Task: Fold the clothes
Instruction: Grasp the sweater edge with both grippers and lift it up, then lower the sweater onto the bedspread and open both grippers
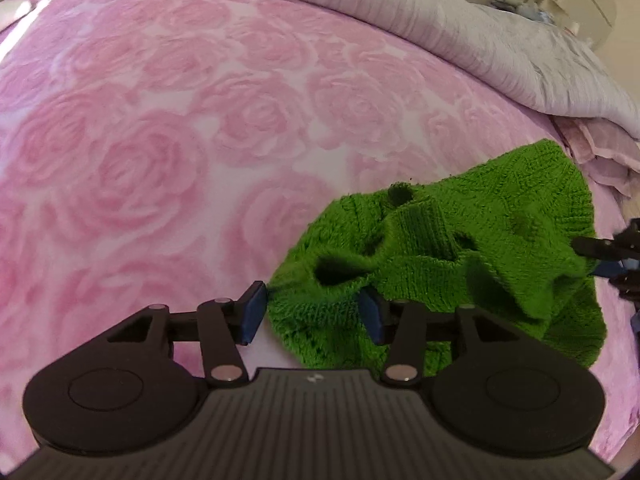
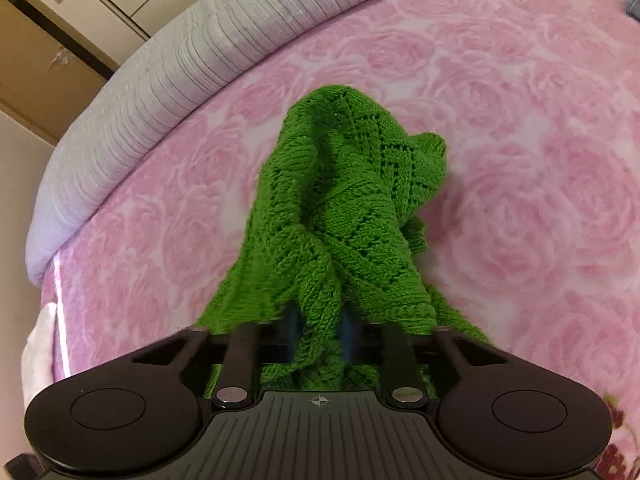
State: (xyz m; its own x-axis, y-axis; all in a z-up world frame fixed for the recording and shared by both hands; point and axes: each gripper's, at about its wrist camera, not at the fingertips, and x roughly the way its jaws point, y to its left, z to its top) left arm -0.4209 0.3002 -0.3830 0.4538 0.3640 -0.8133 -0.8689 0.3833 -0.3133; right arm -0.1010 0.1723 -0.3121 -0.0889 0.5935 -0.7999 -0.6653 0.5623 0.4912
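Observation:
A green knitted garment (image 1: 460,240) lies crumpled on the pink rose-patterned bedspread (image 1: 160,128). My left gripper (image 1: 312,314) is low over its near left corner. The blue pads stand apart, the left one at the garment's edge and the right one on the knit, with the corner lying between them unpinched. In the right wrist view the garment (image 2: 344,184) rises in a bunched ridge towards the camera. My right gripper (image 2: 320,334) is shut on a thick fold of it. That gripper (image 1: 596,260) also shows at the garment's right edge in the left wrist view.
A grey ribbed quilt (image 1: 440,24) is heaped along the far side of the bed (image 2: 168,64). Folded pink cloth (image 1: 600,152) lies by the quilt's end. Wooden cupboard doors (image 2: 36,64) stand beyond the bed's edge.

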